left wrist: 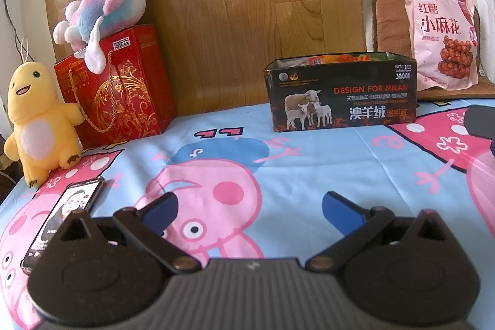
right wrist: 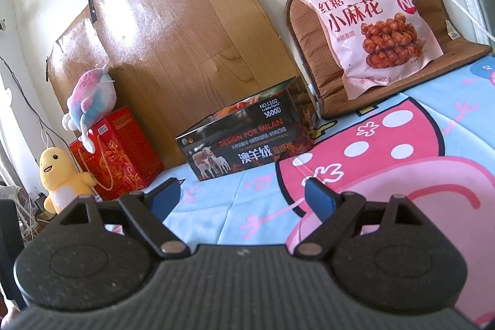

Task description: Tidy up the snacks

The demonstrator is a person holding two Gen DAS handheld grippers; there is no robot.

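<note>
Both grippers sit lowest in their views, above a cartoon-pig bedsheet [left wrist: 278, 175]: the left gripper [left wrist: 249, 211] has its blue-padded jaws spread wide with nothing between them, and the right gripper [right wrist: 243, 197] is likewise wide and holding nothing. From the sheet's left edge, a smartphone [left wrist: 66, 211] lies flat with its screen lit, just left of the left gripper's fingers. Behind it, at the far-left corner, a fuzzy yellow plush [left wrist: 38, 119] leans against a glossy red gift bag [left wrist: 123, 88] with rope handles, and a pink-and-blue plush whale [left wrist: 105, 5] rests on top. A wood-grain board [left wrist: 232, 5] stands against the wall. Mid far edge, a black rectangular tin [left wrist: 340, 95] printed with 3 sheep stands open, snack packets showing inside. Right of it, a pink bag of fried dough twists [right wrist: 368, 23] leans upright on a brown perforated cushion [right wrist: 309, 51].
</note>
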